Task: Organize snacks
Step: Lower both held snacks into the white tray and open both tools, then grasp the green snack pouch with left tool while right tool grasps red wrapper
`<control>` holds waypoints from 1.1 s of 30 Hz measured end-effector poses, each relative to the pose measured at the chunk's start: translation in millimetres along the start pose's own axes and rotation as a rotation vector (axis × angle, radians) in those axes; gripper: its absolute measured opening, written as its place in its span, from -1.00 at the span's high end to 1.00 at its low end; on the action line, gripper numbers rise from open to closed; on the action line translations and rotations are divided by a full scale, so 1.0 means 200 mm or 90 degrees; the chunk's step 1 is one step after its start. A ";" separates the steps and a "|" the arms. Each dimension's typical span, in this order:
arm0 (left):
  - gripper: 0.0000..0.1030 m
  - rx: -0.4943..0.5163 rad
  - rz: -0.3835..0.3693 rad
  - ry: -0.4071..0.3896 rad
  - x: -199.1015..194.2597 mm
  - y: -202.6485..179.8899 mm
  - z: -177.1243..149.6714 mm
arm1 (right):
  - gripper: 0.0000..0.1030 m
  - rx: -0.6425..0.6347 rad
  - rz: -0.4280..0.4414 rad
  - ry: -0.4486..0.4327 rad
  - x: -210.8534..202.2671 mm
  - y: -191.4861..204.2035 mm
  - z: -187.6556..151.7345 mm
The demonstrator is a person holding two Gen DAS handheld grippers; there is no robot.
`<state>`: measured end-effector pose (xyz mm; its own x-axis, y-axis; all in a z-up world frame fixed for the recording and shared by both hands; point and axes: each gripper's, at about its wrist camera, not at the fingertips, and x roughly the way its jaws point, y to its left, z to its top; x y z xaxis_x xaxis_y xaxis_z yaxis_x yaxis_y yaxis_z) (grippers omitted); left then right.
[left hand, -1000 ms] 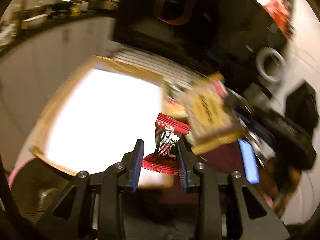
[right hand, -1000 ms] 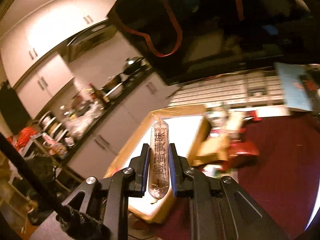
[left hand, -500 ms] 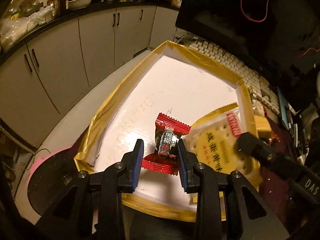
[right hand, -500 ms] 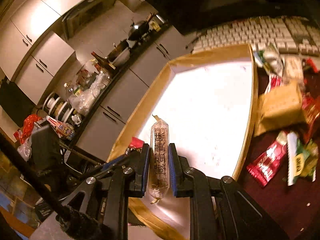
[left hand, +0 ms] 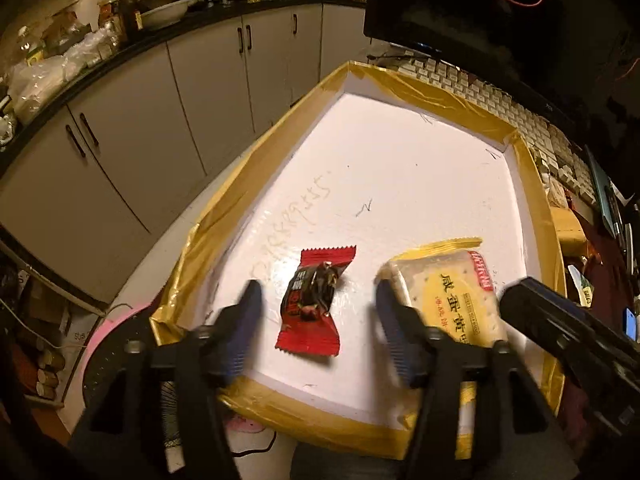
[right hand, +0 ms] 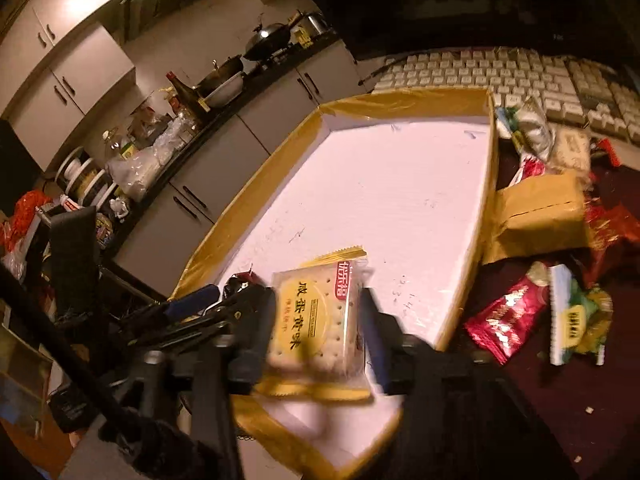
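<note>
A shallow white tray with a yellow-taped rim [left hand: 532,184] fills both views [right hand: 400,100]. My left gripper [left hand: 316,332] is open; a red candy wrapper [left hand: 314,304] lies loose between its fingers, at the tray floor. My right gripper [right hand: 316,336] is open around a yellow cracker packet [right hand: 316,320], which sits flat near the tray's front edge and also shows in the left wrist view [left hand: 452,292]. Both grippers are motion-blurred.
A heap of loose snacks lies on the dark red mat right of the tray: a tan packet [right hand: 540,212], a red packet [right hand: 504,316], a green-white one [right hand: 572,316]. A keyboard [right hand: 520,76] lies behind. Kitchen cabinets [left hand: 160,92] stand to the left.
Both grippers opened over the tray. The red candy dropped from the left one and the cracker packet turned flat out of the right one.
</note>
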<state>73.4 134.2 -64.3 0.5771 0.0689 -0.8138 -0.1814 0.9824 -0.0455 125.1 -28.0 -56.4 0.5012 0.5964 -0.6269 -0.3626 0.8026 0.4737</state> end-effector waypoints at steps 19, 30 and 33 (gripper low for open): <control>-0.58 0.294 -0.247 -0.015 -0.20 -0.97 -0.10 | -0.38 0.184 -0.130 -0.104 -0.67 -0.75 -0.14; 0.05 0.321 -0.193 0.054 0.02 -1.15 -0.06 | -0.38 0.209 -0.118 -0.110 -0.70 -0.78 -0.16; 0.19 0.313 -0.207 0.057 0.02 -1.14 -0.07 | -0.38 0.204 -0.111 -0.107 -0.67 -0.78 -0.16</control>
<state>106.0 -92.0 -66.1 0.4676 -0.2432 -0.8498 0.3964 0.9170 -0.0443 89.3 -232.4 -65.1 0.6649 0.4196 -0.6179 -0.0103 0.8324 0.5541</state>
